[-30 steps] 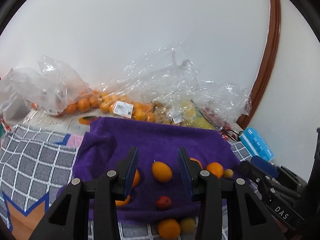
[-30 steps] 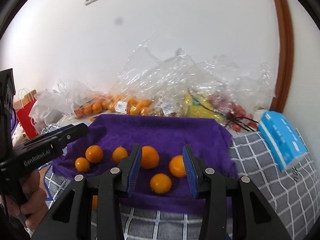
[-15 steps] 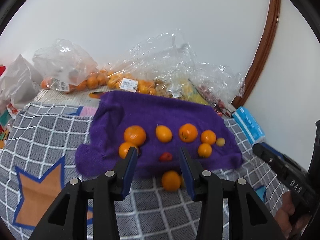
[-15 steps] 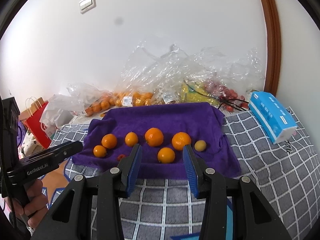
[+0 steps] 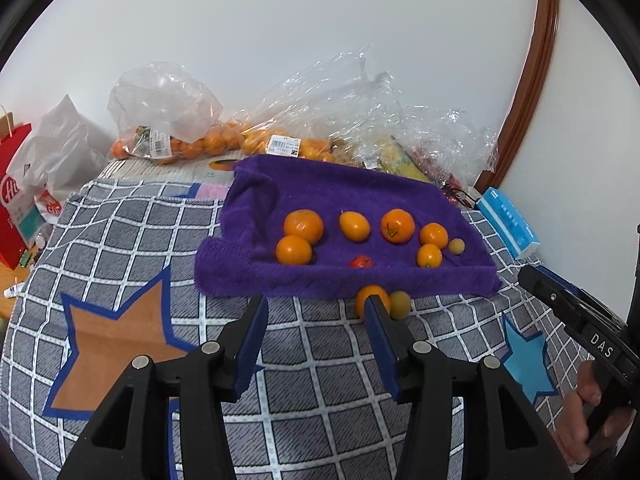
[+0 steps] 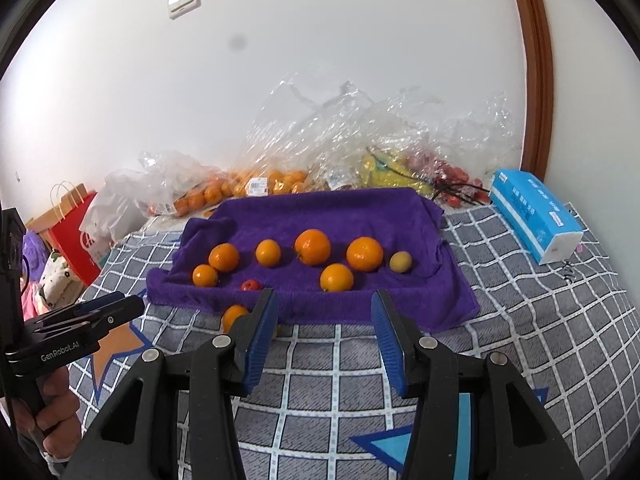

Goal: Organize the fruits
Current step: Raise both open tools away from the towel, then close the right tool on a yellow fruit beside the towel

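Most of the fruit already sits on the purple towel: six oranges in a loose double row, a small pale yellow fruit at the right end of that row, and a small red fruit near the towel's front edge. They are spread apart, not sorted by kind, so the arranging looks only partly done.

Two pieces lie off the towel on the checked cloth just in front of its edge: a stray orange and a second yellowish fruit, touching or nearly touching each other. These look like the next things to bring onto the towel.

Behind the towel, plastic bags hold many more oranges, with what seem to be yellow and red fruits in other bags. Whether those are part of the job cannot be told.

The left gripper hangs over the cloth short of the towel, its fingers partly apart and opening, nothing between them; the stray orange shows just past its right fingertip. The right gripper is likewise short of the towel, fingers partly apart and opening, holding nothing. A blue tissue pack lies off to the right
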The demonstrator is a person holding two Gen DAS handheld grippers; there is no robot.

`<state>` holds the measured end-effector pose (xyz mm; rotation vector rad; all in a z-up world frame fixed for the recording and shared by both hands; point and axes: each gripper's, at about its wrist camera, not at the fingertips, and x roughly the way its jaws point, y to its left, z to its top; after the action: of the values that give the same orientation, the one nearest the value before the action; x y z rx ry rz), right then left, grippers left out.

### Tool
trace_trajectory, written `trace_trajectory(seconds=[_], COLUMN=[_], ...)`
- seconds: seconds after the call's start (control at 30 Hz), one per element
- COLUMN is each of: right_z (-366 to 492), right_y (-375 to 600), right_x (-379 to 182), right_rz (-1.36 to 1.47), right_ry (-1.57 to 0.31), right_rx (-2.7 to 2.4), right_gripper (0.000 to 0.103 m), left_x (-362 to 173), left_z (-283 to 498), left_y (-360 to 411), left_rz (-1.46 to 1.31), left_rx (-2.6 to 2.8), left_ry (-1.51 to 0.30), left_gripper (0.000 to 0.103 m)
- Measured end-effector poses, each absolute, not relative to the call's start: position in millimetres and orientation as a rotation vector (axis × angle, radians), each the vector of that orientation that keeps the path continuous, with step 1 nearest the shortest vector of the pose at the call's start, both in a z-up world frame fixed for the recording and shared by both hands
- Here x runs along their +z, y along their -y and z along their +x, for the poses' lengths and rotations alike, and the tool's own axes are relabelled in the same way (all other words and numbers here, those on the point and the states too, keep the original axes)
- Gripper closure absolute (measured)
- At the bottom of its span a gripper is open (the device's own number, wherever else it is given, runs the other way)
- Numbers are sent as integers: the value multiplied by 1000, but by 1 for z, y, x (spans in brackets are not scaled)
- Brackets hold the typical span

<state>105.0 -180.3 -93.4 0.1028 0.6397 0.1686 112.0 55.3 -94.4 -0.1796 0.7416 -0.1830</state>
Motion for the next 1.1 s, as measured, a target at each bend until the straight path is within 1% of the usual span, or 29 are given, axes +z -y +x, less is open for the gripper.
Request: trace_trajectory(seconds=[0.43, 0.73, 0.8, 1.1], right_z=[112, 128, 133, 158], right_y=[166, 148, 145, 131], right_x=[-113, -135, -138, -156], right_rz=[94, 53, 54, 34], right_ry=[-695, -746, -758, -821], right_rx=[211, 233, 237, 269], right_gripper=[55, 64, 67, 74], left_x=[-115, -137, -141, -158], left_z=[114, 128, 131, 139], left_y=[-68, -68, -68, -76], left_rz=[-176, -159, -160, -214], left_rx=[-146, -138, -139, -171], left_ry=[-786, -843, -851, -876], left_gripper=[55, 55, 55, 55])
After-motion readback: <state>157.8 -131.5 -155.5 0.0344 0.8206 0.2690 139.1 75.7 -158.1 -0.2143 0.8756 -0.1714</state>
